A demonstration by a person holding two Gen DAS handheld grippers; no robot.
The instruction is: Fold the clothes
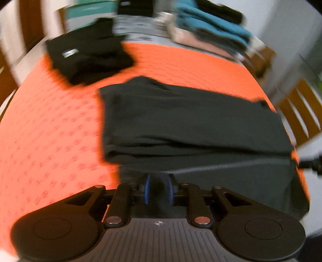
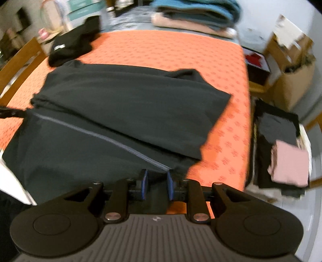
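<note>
On the orange patterned tablecloth (image 2: 181, 52), a crumpled black garment (image 1: 86, 58) lies at eleven o'clock and a stack of folded teal and pink clothes (image 2: 193, 14) at twelve. The dark grey-green garment (image 2: 124, 104) lies half-folded at centre. The left gripper (image 1: 158, 188) and right gripper (image 2: 157, 185) each pinch its near hem, blue pads narrowly apart. The black garment's white logo is unreadable.

Orange tablecloth (image 2: 161, 50), wood chairs (image 2: 18, 62), cardboard box (image 2: 295, 82)

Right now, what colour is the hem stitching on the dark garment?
Light grey, along the dark garment hem stitching; clearest in the right wrist view.
</note>
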